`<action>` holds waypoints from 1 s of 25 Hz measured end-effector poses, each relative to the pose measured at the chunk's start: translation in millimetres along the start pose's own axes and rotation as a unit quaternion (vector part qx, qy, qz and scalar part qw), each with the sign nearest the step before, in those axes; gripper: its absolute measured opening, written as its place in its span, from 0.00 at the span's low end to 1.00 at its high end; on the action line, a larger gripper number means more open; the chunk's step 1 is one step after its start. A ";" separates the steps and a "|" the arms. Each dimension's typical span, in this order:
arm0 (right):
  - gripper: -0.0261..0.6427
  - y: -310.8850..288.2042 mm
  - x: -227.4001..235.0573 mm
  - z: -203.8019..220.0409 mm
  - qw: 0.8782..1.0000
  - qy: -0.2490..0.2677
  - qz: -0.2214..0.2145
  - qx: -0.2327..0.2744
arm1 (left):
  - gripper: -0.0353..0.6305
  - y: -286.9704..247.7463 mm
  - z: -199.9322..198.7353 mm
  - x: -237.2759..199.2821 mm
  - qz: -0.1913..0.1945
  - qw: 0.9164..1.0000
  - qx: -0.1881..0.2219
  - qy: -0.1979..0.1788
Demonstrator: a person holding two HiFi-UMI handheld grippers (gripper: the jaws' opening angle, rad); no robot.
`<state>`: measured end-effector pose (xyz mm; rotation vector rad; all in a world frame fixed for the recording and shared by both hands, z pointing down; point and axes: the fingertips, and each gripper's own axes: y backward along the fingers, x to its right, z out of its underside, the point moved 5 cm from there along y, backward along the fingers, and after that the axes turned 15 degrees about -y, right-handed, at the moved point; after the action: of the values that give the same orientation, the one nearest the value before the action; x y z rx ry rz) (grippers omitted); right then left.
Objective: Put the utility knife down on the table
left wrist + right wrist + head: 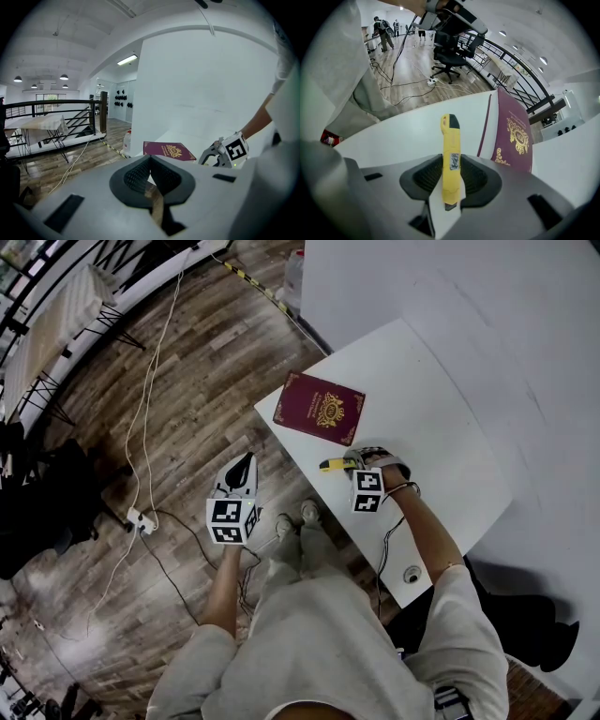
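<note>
A yellow utility knife (451, 154) with a black end stands between the pads of my right gripper (451, 176), which is shut on it. In the head view the knife (330, 465) sticks out left of the right gripper (352, 463), low over the near edge of the white table (422, 418). I cannot tell whether its tip touches the table. A maroon booklet with gold print (319, 408) lies just beyond it. My left gripper (246, 457) hangs over the wooden floor left of the table, shut with nothing in it (150, 161).
The maroon booklet (513, 136) lies right of the knife. A power strip (141, 518) and cables run across the floor at left. A cable hole (411, 575) sits near the table's front corner. A white wall (487, 296) rises behind the table. A black office chair (447, 58) stands farther off.
</note>
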<state>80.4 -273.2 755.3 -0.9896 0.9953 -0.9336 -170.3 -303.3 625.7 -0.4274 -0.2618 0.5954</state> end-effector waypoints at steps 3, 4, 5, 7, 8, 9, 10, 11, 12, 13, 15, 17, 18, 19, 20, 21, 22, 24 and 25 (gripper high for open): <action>0.22 -1.0 0.1 1.1 1.000 -0.002 0.000 0.002 | 0.06 1.3 -0.8 0.9 -0.001 1.000 0.000 -0.004; 0.22 -0.4 0.6 0.8 1.000 -0.002 0.002 0.003 | 0.06 1.9 -0.9 1.0 -0.001 1.000 0.000 -0.004; 0.23 0.5 1.2 0.4 1.000 -0.003 0.005 0.004 | 0.06 2.5 -1.2 1.0 -0.002 1.000 0.000 -0.005; 0.25 2.1 1.8 0.1 1.000 -0.007 0.006 0.006 | 0.06 3.7 -2.1 0.9 -0.002 1.000 0.000 -0.005; 0.27 2.8 1.5 0.0 1.000 -0.009 0.006 0.007 | 0.06 4.5 -2.5 0.4 -0.003 1.000 0.000 -0.005; 0.28 3.2 1.0 0.0 1.000 -0.009 0.007 0.008 | 0.06 5.3 -2.7 -0.1 -0.004 1.000 0.001 -0.005; 0.29 3.4 0.3 0.1 1.000 -0.010 0.010 0.010 | 0.06 6.0 -2.9 -0.8 -0.005 1.000 0.002 -0.005; 0.30 3.3 -0.7 0.3 1.000 -0.012 0.012 0.012 | 0.06 6.5 -3.1 -1.3 -0.006 1.000 0.002 -0.005; 0.30 3.6 -2.5 0.7 1.000 -0.019 0.013 0.015 | 0.06 6.7 -3.3 -1.5 -0.006 1.000 0.003 -0.005; 0.30 4.4 -4.6 1.0 0.999 -0.029 0.012 0.018 | 0.06 6.8 -3.5 -1.3 -0.006 1.000 0.004 -0.005; 0.30 7.8 -6.2 1.4 0.999 -0.045 0.015 0.026 | 0.06 6.2 -3.7 0.1 -0.006 1.000 0.005 -0.006; 0.29 12.8 -5.3 1.7 0.997 -0.065 0.020 0.035 | 0.06 5.7 -5.1 2.2 -0.005 1.000 0.007 -0.006; 0.28 16.0 -4.1 1.8 0.996 -0.080 0.023 0.040 | 0.06 5.6 -6.4 3.2 -0.004 1.000 0.008 -0.006; 0.28 19.3 -2.9 2.0 0.994 -0.095 0.027 0.045 | 0.06 5.5 -7.7 4.2 -0.002 1.000 0.010 -0.007; 0.26 22.6 -1.6 1.9 0.992 -0.112 0.030 0.051 | 0.06 5.4 -9.1 4.9 -0.001 1.000 0.011 -0.007; 0.25 26.1 -0.1 1.7 0.990 -0.128 0.033 0.058 | 0.06 5.3 -10.6 5.5 0.000 1.000 0.013 -0.008; 0.24 29.6 1.5 1.6 0.987 -0.146 0.035 0.064 | 0.06 5.2 -12.2 6.0 0.001 1.000 0.014 -0.008; 0.21 36.7 4.4 2.2 0.978 -0.187 0.040 0.079 | 0.06 5.3 -15.3 7.2 0.002 1.000 0.017 -0.009; 0.20 40.1 5.7 2.7 0.973 -0.210 0.042 0.089 | 0.06 5.5 -16.8 7.7 0.003 1.000 0.018 -0.009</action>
<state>91.1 -267.0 716.6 -0.9363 0.5815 -0.6902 -160.9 -299.9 609.2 -0.3880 -0.2676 0.6085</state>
